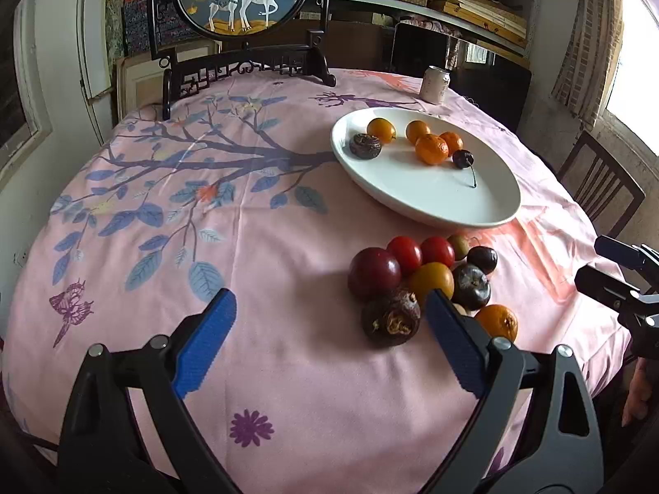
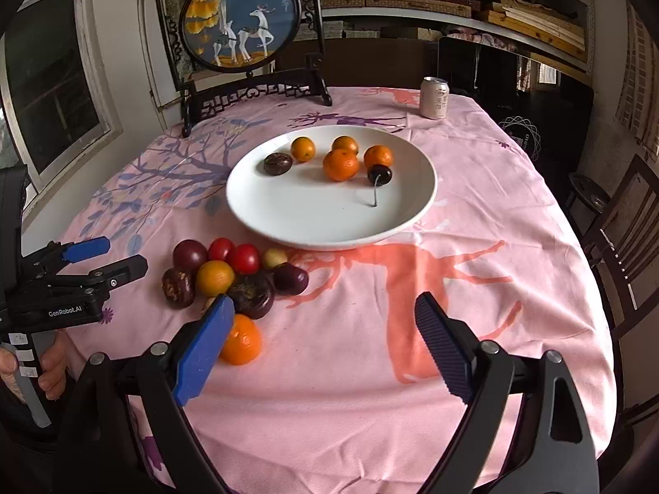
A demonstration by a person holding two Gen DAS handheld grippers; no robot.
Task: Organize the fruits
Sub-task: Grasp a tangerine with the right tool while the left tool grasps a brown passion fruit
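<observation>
- Left wrist view: the left gripper [image 1: 329, 321] hangs over the pink tablecloth [image 1: 288, 370] with fingers spread wide, holding nothing.
- Right gripper [image 2: 325, 329] is likewise wide open and empty, its blue finger [image 2: 202, 350] just in front of a loose orange [image 2: 243, 339].
- Just beyond lies a pile of fruit [image 2: 234, 273] on the cloth: plums, red tomatoes, dark wrinkled fruits.
- Farther on, a white plate [image 2: 329, 222] holds four oranges, one wrinkled fruit and a cherry [image 2: 379, 173].
- A can [image 2: 434, 97] and a deer screen [image 2: 241, 20] stand at the far edge.
</observation>
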